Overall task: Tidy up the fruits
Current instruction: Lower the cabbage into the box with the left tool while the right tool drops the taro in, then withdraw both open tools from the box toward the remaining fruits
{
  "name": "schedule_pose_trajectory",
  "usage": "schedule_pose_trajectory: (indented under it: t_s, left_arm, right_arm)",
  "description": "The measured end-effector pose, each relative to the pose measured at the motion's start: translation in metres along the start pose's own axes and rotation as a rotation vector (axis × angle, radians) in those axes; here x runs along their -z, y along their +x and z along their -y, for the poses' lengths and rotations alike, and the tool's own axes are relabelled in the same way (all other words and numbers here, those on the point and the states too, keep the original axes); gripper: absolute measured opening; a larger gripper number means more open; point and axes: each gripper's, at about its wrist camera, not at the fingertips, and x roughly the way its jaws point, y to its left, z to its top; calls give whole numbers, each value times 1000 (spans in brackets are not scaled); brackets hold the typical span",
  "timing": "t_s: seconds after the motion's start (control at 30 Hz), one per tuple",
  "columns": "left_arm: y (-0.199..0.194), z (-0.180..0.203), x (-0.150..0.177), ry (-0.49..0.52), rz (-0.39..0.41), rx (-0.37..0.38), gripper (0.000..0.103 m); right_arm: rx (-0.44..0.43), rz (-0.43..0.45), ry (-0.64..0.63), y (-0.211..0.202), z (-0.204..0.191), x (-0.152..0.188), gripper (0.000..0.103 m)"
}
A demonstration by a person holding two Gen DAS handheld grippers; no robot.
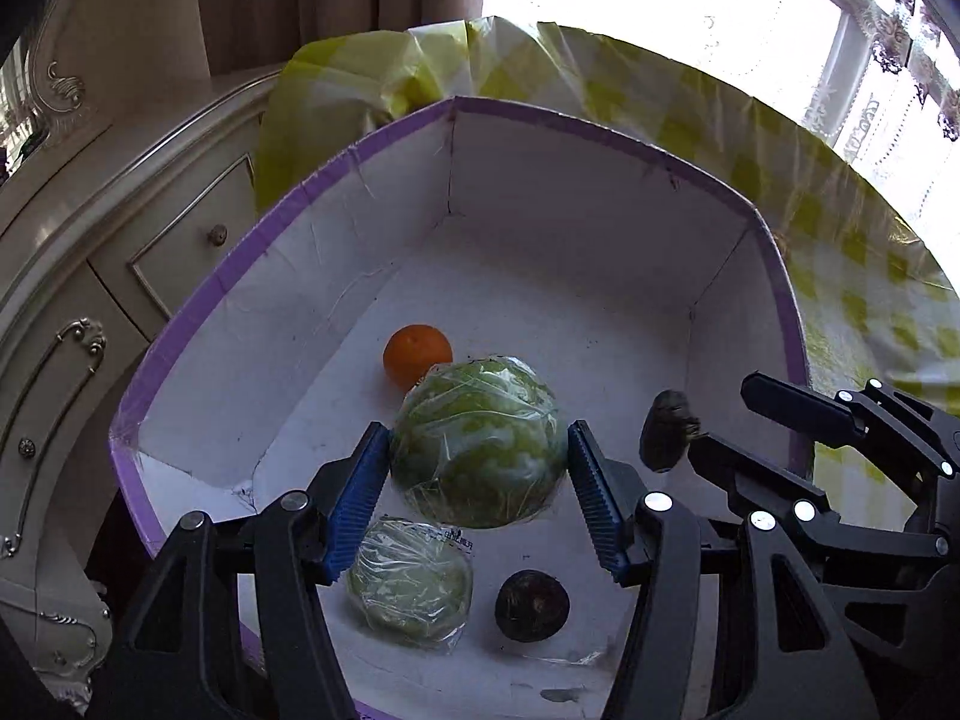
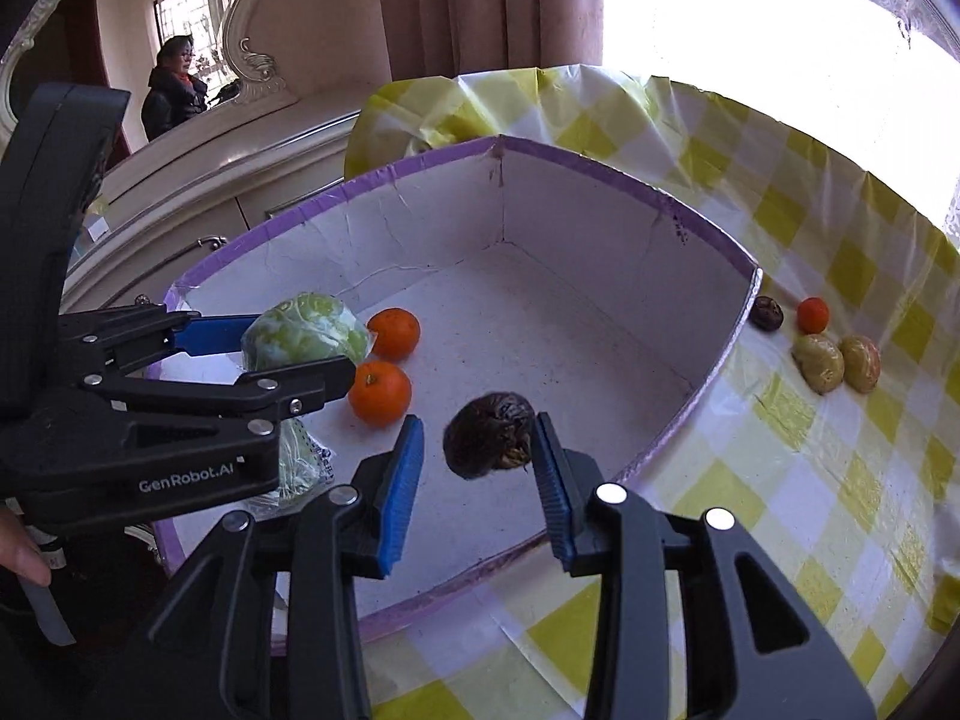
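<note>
My left gripper [image 1: 478, 429] is shut on a green cabbage wrapped in clear film [image 1: 480, 444], held over a white box with a purple rim [image 1: 288, 204]. On the box floor lie a second wrapped green head [image 1: 411, 579], a dark fruit [image 1: 531, 606] and an orange [image 1: 417, 354]. In the right wrist view my right gripper [image 2: 478, 420] stands open over the box [image 2: 600, 171]. A dark wrinkled fruit [image 2: 489, 438] sits between its pads, clear of the left one. Two oranges [image 2: 380, 393] lie beside the left gripper [image 2: 300, 354].
On the yellow checked tablecloth [image 2: 780, 480] right of the box lie a dark fruit [image 2: 767, 313], a small orange one [image 2: 813, 315] and two yellow-brown ones [image 2: 817, 363]. A cream dresser [image 1: 120, 252] with a mirror stands left of the table.
</note>
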Motion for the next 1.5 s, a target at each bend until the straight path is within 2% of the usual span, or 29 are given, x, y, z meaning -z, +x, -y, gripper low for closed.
schedule_pose_trajectory:
  t_s: [0.03,0.07,0.13,0.23,0.3,0.33,0.4,0.5,0.57,0.67,0.73,0.8,0.9,1.0,1.07,1.13,1.2,1.27,1.33,1.4,1.5]
  left_arm:
    - [3,-2,1,-13,-16,-4,58]
    - [5,-2,3,-20,-21,-9,59]
    - [1,-3,4,-27,-1,-39,72]
    - [-5,-5,3,-35,26,-84,79]
    - [-9,-6,1,-47,32,-104,81]
    - [-11,-5,1,-51,37,-114,81]
    - [-14,2,-1,-50,44,-131,85]
    - [-26,23,-8,-13,87,-151,87]
    - [-39,46,-11,22,139,-150,87]
    - [-61,93,-14,113,253,-92,87]
    - [-70,133,-10,213,317,-10,87]
    - [-69,173,-4,313,340,90,87]
    - [-45,215,4,354,290,263,87]
    - [-3,235,5,301,232,372,87]
    - [22,235,6,224,219,435,87]
    - [49,239,6,188,143,422,87]
    - [77,247,6,237,40,417,87]
    - [102,256,3,252,-38,330,87]
    - [127,260,-3,221,-121,242,87]
    - [131,268,-10,226,-86,201,89]
    - [136,277,-22,231,-50,180,89]
  right_arm:
    - [-8,6,0,-1,0,0,58]
    - [-3,13,-4,-2,-2,0,62]
    - [21,20,-13,-3,-1,-2,64]
    - [-9,32,9,-5,4,-2,67]
    - [-20,52,14,-9,6,-2,69]
    - [-14,71,15,-14,8,-1,78]
    - [-24,118,28,-25,15,1,87]
    - [-40,195,102,-47,42,6,87]
    - [-31,246,181,-62,70,16,92]
    - [37,288,339,-75,124,36,96]
    - [111,268,456,-76,164,53,97]
    - [179,246,557,-74,198,70,97]
    - [271,205,647,-67,240,91,97]
    - [361,149,647,-55,270,101,97]
    - [382,114,637,-43,291,101,97]
    - [384,78,635,-27,314,97,97]
    - [363,45,624,-7,334,85,97]
    - [363,12,588,15,346,68,97]
    - [378,-28,521,38,356,50,97]
    - [399,-82,470,60,367,34,97]
    - [370,-90,422,76,375,15,98]
